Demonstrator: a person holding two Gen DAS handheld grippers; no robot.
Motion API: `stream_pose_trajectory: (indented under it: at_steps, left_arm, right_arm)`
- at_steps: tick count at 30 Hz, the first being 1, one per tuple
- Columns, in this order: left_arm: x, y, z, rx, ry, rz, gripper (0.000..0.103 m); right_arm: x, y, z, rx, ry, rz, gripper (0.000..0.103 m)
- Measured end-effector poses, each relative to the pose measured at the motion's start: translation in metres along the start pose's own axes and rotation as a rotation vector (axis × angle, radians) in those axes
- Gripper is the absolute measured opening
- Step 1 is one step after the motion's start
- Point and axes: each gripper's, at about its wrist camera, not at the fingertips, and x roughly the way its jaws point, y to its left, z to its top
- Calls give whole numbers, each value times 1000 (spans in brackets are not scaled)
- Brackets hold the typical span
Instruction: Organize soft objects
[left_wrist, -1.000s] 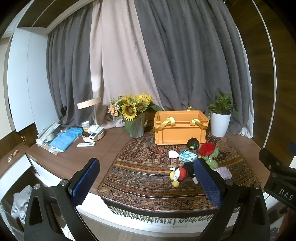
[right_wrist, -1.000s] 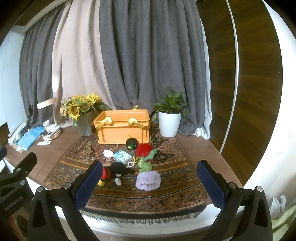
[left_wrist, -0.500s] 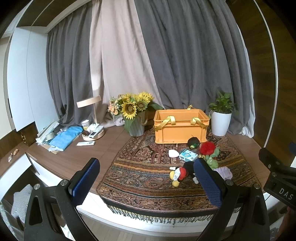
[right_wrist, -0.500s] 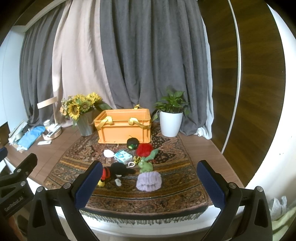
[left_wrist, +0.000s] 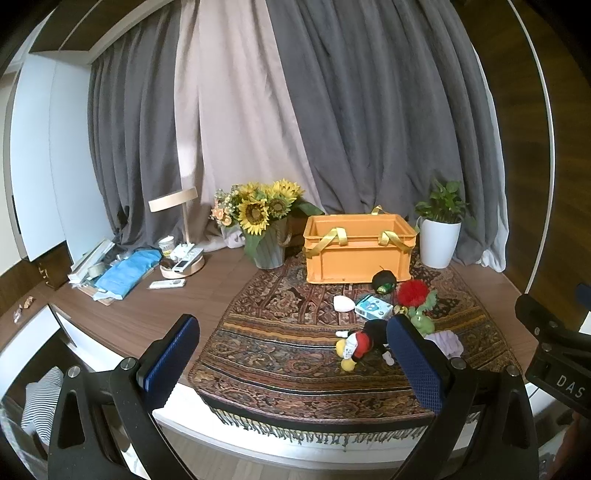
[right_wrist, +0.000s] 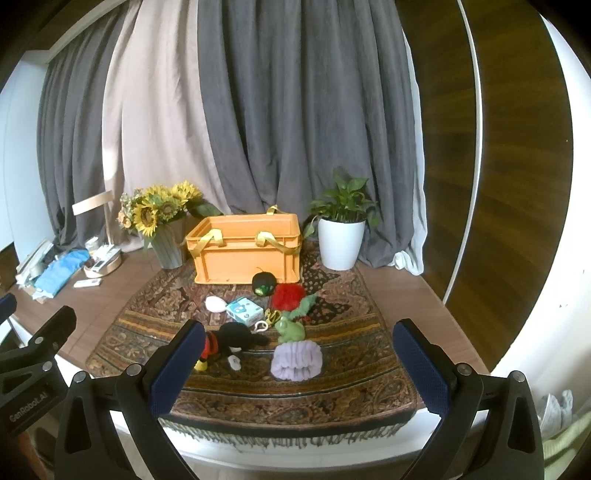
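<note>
An orange crate (right_wrist: 246, 249) (left_wrist: 358, 249) with yellow strap handles stands at the back of a patterned rug (right_wrist: 347, 369). In front of it lie several soft items: a black mouse plush (right_wrist: 231, 338) (left_wrist: 364, 339), a lilac scrunchie (right_wrist: 296, 360), a green frog (right_wrist: 290, 329), a red pompom (right_wrist: 289, 295), a black ball (right_wrist: 263, 282), a white pad (right_wrist: 215, 304) and a small blue pack (right_wrist: 244, 309). My right gripper (right_wrist: 299, 365) is open, held short of the rug's front edge. My left gripper (left_wrist: 291, 358) is open too, to the left of the toys.
A vase of sunflowers (right_wrist: 162, 225) stands left of the crate and a white potted plant (right_wrist: 341, 236) to its right. A lamp, remote controls and a blue cloth (left_wrist: 127, 271) clutter the wooden desk at left. Grey curtains hang behind.
Both views have crept slightly; the scene sits marginally closer and shifted. Nothing on the rug moved and both grippers stayed open.
</note>
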Motion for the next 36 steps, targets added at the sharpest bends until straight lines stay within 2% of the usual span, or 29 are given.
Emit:
stream_pose_trajectory:
  at_steps: [27, 36]
  left_arm:
    - [6, -6, 1, 5, 18, -6, 103]
    - [12, -9, -3, 14, 31, -7, 103]
  right_arm:
    - [3, -1, 0, 2, 4, 1, 102]
    - [12, -1, -9, 8, 16, 7, 102]
